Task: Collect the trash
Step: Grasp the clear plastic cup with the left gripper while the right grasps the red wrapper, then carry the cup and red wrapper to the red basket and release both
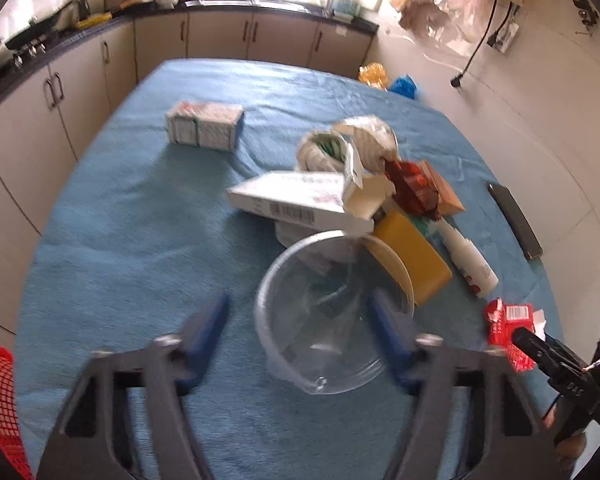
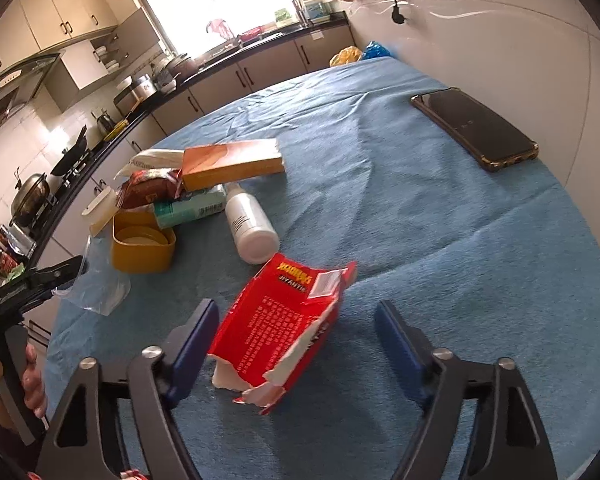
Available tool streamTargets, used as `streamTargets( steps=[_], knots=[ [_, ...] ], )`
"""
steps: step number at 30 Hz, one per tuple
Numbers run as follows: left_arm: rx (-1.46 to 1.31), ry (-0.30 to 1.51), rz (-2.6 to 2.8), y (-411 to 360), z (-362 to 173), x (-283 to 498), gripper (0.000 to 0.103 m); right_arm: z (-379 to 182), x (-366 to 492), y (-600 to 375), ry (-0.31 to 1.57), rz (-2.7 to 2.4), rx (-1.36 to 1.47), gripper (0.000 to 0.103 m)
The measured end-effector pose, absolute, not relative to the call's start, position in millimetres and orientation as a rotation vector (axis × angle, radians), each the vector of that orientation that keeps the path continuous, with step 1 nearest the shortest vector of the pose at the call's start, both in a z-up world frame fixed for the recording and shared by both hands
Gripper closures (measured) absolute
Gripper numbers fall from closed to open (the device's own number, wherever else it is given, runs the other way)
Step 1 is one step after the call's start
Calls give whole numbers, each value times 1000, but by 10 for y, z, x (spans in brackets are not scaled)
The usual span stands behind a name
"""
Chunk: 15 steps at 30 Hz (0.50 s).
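The left tool (image 1: 298,332) stands with its blue fingers (image 1: 206,332) apart, gripping nothing; a clear cup (image 1: 332,316) lies on its side between them, its mouth toward 12 o'clock, the right finger seen through its wall. Just past the cup, at 12 to 1 o'clock, the trash pile sits on the blue surface (image 1: 140,216): a white carton (image 1: 292,200), a yellow tub (image 1: 414,260), a white bottle (image 1: 468,258). A white box (image 1: 205,126) lies apart at 11 o'clock. A red basket (image 1: 2,404) shows at 8 o'clock.

The right tool (image 2: 296,344) is also spread wide. A torn red carton (image 2: 278,328) lies on the surface between its fingers, nearer the left one, apparently not touching either. A phone (image 2: 476,130) lies well apart at 1 o'clock.
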<state>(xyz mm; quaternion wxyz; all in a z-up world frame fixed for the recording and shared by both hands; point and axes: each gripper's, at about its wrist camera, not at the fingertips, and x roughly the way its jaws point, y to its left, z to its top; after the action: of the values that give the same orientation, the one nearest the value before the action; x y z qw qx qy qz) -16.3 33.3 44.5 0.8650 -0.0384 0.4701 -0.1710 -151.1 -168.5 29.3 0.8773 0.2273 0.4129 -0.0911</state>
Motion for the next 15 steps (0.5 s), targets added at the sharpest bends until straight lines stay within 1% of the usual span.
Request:
streamTargets(
  steps=[1,2,3,4,5,6,8,15],
  knots=[
    [-86,1003,-363,319,410,-157,70,283,-1506,-1674,864,-187,474,31],
    [-92,1011,-364,313,392,-160,82,277,-1502,-1653,868,-180,473,40],
    [-113,1014,-370,325,384,-173,82,269,-1497,-1632,873,-174,471,54],
    [-127,1005,-368,350,393,-199,85,268,-1491,-1614,879,-167,470,62],
    [-136,995,-364,370,411,-229,91,265,-1491,-1599,884,-162,470,74],
    [-149,989,-367,392,435,-264,91,264,-1496,-1585,887,-154,470,83],
    [-170,969,-366,444,491,-342,91,279,-1512,-1548,884,-142,463,91],
    [-236,902,-337,764,707,-658,91,437,-1548,-1356,846,-105,403,95]
  ],
)
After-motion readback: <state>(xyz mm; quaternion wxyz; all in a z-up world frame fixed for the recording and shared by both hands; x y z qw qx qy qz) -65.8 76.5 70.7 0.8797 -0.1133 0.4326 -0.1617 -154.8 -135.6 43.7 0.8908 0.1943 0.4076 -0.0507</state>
